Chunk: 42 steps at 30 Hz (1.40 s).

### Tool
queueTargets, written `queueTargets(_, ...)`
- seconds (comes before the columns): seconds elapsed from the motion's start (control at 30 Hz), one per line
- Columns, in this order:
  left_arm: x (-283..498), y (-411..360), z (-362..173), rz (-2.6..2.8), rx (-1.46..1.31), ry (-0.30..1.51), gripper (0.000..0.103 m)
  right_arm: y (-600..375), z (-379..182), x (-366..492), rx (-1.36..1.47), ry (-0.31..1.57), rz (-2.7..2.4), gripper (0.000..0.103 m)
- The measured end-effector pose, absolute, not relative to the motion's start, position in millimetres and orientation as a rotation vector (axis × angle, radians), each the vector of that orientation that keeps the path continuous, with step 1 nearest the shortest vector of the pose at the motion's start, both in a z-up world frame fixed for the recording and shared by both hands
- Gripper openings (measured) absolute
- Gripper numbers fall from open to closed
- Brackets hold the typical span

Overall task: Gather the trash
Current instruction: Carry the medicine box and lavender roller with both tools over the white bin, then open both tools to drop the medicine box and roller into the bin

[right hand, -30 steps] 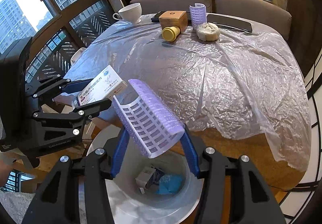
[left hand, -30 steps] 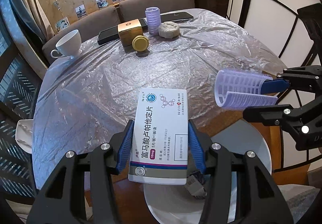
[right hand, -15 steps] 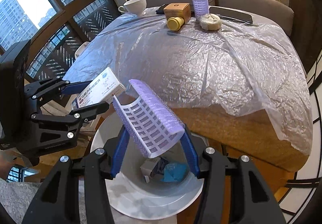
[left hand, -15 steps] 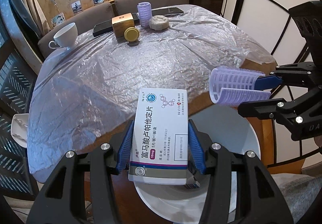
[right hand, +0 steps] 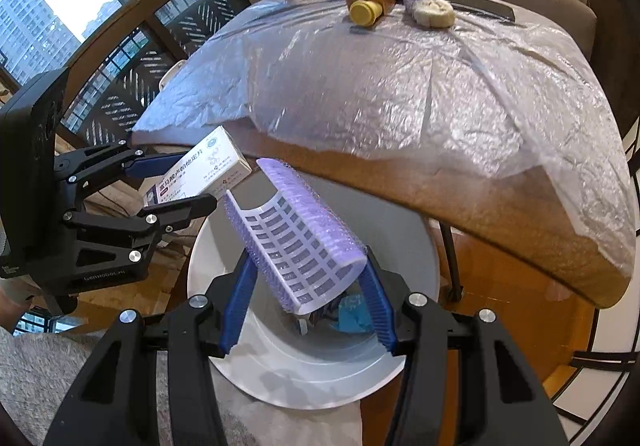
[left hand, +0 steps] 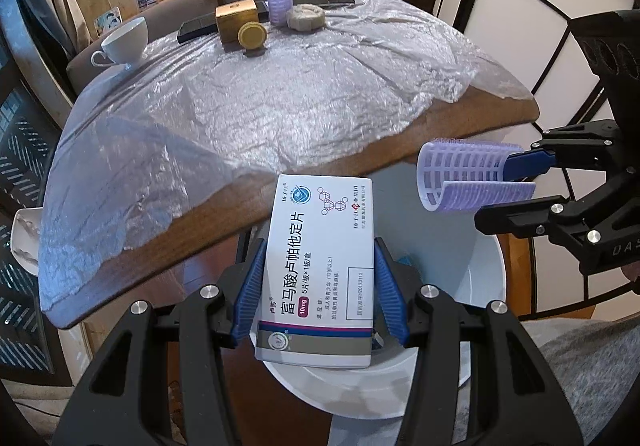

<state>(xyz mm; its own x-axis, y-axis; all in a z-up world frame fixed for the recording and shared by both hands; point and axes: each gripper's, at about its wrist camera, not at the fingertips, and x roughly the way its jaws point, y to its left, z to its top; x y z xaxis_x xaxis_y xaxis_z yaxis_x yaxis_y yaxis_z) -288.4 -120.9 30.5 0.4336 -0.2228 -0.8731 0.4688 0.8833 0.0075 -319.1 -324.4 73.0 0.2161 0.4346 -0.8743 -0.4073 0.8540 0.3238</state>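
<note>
My left gripper [left hand: 318, 288] is shut on a white medicine box [left hand: 320, 266] and holds it above the white round bin [left hand: 486, 286]. It also shows in the right wrist view [right hand: 200, 171]. My right gripper [right hand: 306, 294] is shut on a purple hair roller [right hand: 296, 242], held over the bin [right hand: 280, 370]. The roller also shows in the left wrist view [left hand: 464, 177]. A small box and blue scrap [right hand: 352, 316] lie inside the bin.
The wooden table [right hand: 500, 205] under a plastic sheet [left hand: 260, 105] holds a cup [left hand: 124, 41], a gold box [left hand: 236, 19], a yellow-lidded jar [left hand: 252, 35], another purple roller [left hand: 279, 1], a beige lump [left hand: 306, 17] and dark flat devices at the far side.
Both grippers have pulled back from the table and lowered toward the bin, still holding the box and the roller. The bin fills more of both views.
</note>
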Motion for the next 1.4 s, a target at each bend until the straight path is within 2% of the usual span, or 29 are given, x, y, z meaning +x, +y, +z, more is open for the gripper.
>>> queueTargets(1.4, -270, -136, -70, -0.407, 0.327, 1.246, 0.053, -315, -38, -304, -0.02, 1.412, 0.503, 0.051)
